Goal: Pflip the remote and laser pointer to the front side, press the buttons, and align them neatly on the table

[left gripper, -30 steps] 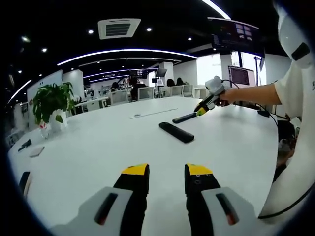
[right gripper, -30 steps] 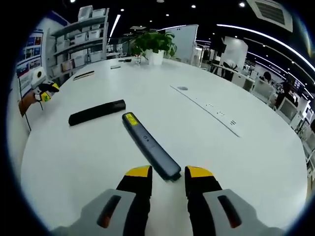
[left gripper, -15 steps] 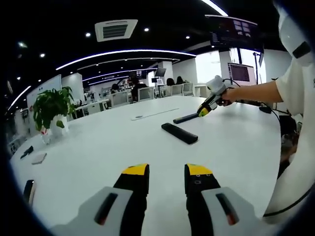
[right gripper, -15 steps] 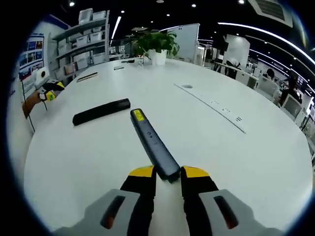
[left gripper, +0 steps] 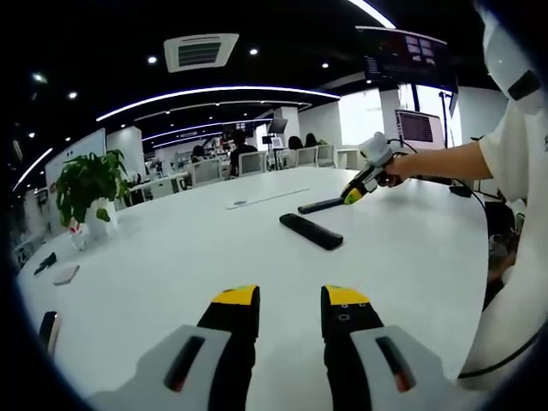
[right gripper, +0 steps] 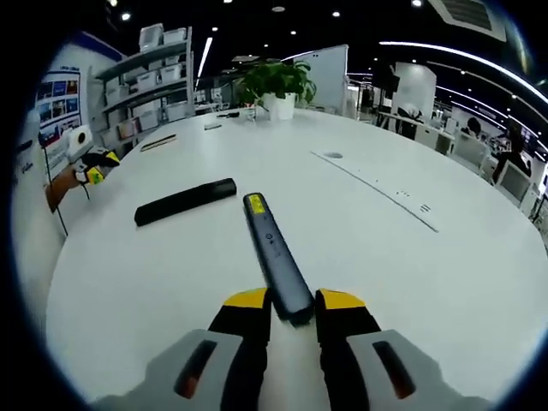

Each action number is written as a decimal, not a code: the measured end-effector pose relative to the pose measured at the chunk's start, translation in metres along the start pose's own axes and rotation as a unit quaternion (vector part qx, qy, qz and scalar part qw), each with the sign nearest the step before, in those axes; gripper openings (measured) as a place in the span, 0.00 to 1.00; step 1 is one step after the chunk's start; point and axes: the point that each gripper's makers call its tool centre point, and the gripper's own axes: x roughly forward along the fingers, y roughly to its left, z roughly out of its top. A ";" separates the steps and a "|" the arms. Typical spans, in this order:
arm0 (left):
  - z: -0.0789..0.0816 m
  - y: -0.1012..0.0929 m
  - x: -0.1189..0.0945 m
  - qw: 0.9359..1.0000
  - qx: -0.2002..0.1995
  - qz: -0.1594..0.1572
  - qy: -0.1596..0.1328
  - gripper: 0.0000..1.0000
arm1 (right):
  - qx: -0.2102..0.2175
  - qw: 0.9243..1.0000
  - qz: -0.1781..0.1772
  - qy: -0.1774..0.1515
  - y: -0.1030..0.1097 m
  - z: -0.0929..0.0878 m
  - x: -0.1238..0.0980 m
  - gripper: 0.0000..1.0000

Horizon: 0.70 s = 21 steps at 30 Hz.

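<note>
A: What is the right gripper (right gripper: 291, 300) doing?

B: It is clamping the near end of the laser pointer (right gripper: 276, 255), which is sitting between its yellow-tipped jaws. In the left gripper view the same gripper (left gripper: 351, 195) is showing at the far right, with a person's hand (left gripper: 392, 170) around it and the pointer (left gripper: 321, 205) sticking out of it.

A: Which way is the pointer lying?

B: Its long axis is running straight ahead from the right gripper, tilting slightly left. The end with the yellow label is pointing away, and a row of small buttons is facing up.

A: And the remote?

B: The remote (right gripper: 186, 201) is lying flat on the table (right gripper: 411, 257), ahead of the right gripper and to its left, just beside the pointer's far end but apart from it. Its long axis is running crosswise to the pointer. From the left gripper (left gripper: 291, 301) it (left gripper: 311, 231) is lying ahead and slightly right, well apart.

A: Is the left gripper holding anything?

B: No, its jaws are standing apart with bare white tabletop between them.

A: What about the room?

B: The table is wide, white and glossy. A potted plant (right gripper: 276, 84) is standing at its far edge, shelves (right gripper: 154, 81) are lining the left wall ahead of the right gripper, and ceiling light strips (left gripper: 214, 92) are glowing over office desks beyond.
</note>
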 end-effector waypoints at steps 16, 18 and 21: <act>0.013 -0.010 0.013 1.000 0.020 -0.019 -0.011 0.30 | 0.008 1.000 -0.017 0.017 0.005 -0.004 -0.007 0.21; 0.013 -0.009 0.012 1.000 0.020 -0.017 -0.011 0.30 | 0.010 1.000 -0.016 0.020 0.005 -0.005 -0.009 0.21; 0.011 -0.008 0.010 1.000 0.018 -0.016 -0.010 0.30 | 0.010 1.000 -0.019 0.022 0.007 -0.006 -0.010 0.21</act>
